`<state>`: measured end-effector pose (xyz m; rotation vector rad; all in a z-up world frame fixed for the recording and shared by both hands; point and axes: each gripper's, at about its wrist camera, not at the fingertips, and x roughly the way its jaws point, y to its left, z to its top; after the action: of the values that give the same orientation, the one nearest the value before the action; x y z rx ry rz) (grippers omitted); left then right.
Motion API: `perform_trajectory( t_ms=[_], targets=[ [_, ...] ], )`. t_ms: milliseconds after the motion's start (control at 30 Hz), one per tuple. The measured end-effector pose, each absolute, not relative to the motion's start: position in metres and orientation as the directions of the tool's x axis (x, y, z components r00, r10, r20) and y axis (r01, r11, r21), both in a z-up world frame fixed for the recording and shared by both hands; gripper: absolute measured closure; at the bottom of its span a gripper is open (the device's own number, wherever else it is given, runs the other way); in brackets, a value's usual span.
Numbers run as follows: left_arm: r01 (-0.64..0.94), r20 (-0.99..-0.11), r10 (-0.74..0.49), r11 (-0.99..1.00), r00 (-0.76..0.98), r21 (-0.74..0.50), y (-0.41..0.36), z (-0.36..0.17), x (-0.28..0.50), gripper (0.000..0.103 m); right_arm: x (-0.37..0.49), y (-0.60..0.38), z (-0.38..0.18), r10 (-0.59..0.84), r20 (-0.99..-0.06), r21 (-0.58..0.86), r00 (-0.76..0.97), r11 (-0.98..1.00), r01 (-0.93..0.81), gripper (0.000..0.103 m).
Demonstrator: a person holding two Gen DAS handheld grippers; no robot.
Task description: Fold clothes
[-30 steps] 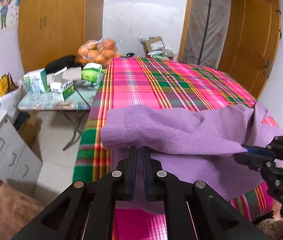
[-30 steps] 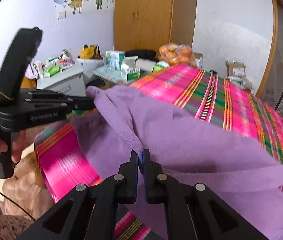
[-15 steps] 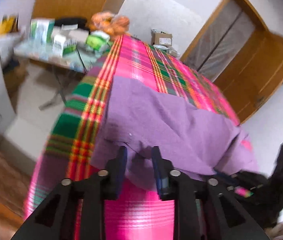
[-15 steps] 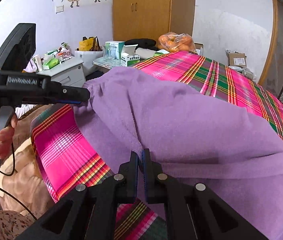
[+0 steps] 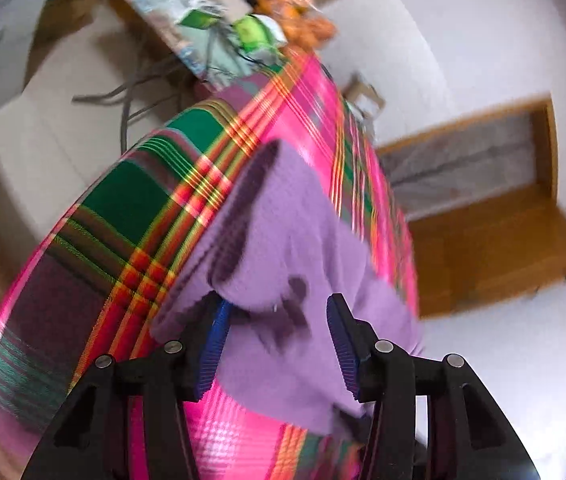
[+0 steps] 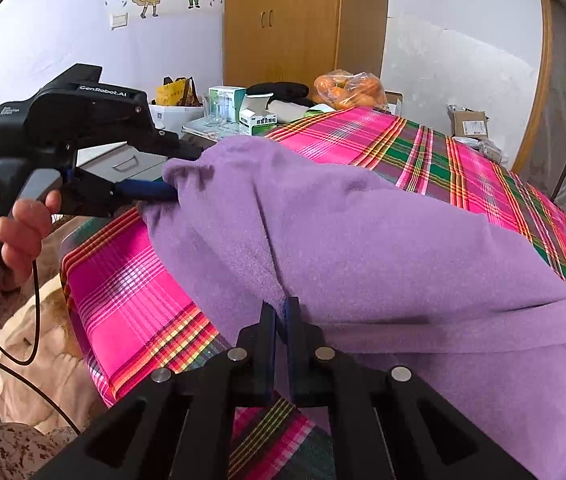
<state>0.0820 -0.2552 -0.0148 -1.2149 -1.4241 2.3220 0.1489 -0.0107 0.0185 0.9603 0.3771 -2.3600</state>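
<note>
Purple garment (image 6: pixel 383 240) lies folded over near the bed (image 6: pixel 131 288) corner. Right tool (image 6: pixel 281 316) is clamped on a fabric ridge; left tool (image 5: pixel 275 344) has its jaws apart, cloth edge between. Soft, light, floppy fleece: likely best pinched at hems or corners.

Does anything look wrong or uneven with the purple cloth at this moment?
Yes. The left gripper is open around the purple cloth, while the right gripper pinches a fold. The cloth lies bunched and creased on the plaid sheet, not flat.
</note>
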Motion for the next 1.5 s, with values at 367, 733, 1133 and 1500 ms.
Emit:
perform_trajectory(
  t_ms=[367, 733, 1133, 1500],
  targets=[
    [0.273, -0.523, 0.452, -0.508, -0.723, -0.817, -0.263, -0.002, 0.092, 0.090, 0.161, -0.013, 0.047, -0.413, -0.646, -0.076, -0.642, -0.802, 0.593, 0.098],
    [0.262, -0.531, 0.406, -0.554, -0.743, -0.790, -0.267, 0.008, 0.119, 0.090, 0.165, -0.017, 0.042, -0.414, -0.692, -0.063, -0.592, -0.782, 0.620, 0.098],
    [0.341, -0.630, 0.366, -0.604, -0.685, -0.721, -0.266, -0.018, 0.114, 0.090, 0.152, -0.017, 0.008, -0.404, -0.757, -0.003, -0.514, -0.784, 0.621, 0.095],
    [0.389, -0.678, 0.264, -0.655, -0.686, -0.648, -0.269, -0.006, 0.123, 0.079, 0.159, 0.000, 0.016, -0.460, -0.755, 0.079, -0.467, -0.771, 0.633, 0.090]
  ],
)
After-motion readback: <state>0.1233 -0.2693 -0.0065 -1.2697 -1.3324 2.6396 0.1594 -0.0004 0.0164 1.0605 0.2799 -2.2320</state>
